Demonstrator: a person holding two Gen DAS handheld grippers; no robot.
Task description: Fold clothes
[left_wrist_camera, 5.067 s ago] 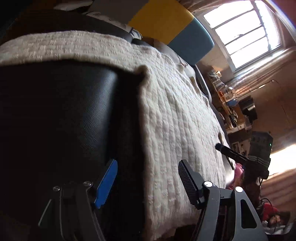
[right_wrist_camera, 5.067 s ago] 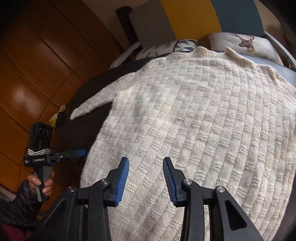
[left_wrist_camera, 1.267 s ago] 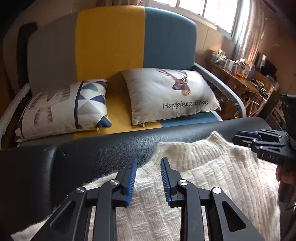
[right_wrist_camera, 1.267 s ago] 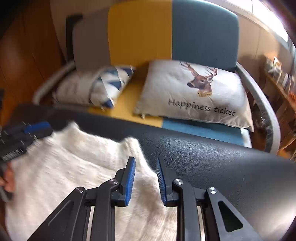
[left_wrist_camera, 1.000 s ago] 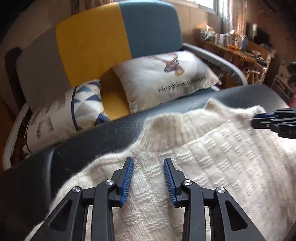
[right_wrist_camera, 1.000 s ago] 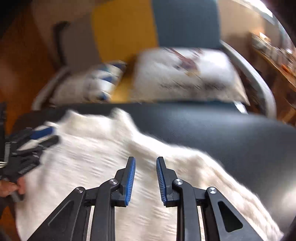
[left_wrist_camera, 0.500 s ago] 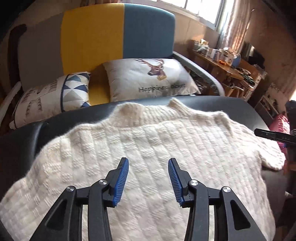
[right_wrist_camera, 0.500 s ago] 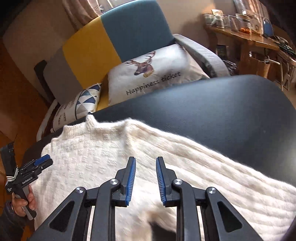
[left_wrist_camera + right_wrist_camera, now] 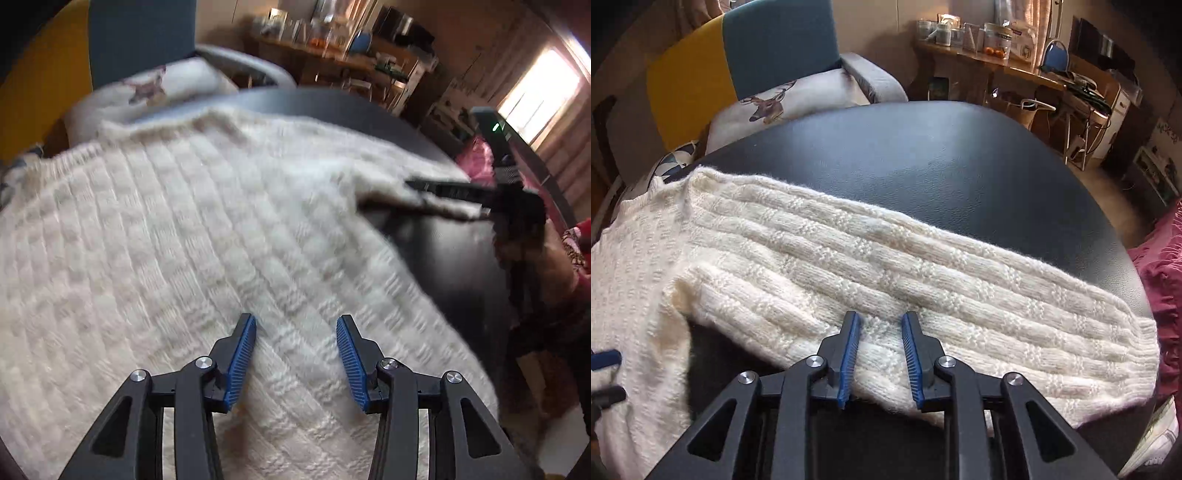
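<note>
Sweater, cream cable-knit: body spread flat on black padded table, one sleeve stretched out sideways across it. Right gripper: jaws narrowly apart, straddling the sleeve's near edge at mid-length, not seen clamped. Left gripper: jaws wide apart, hovering over the body panel, holding nothing. Step, as judged: taking up the sleeve to fold it inward over the body; next move calls for closing on the knit and carrying it across without dragging the body. Containers: none in view. Beyond the table: deer-print cushion on sofa.
</note>
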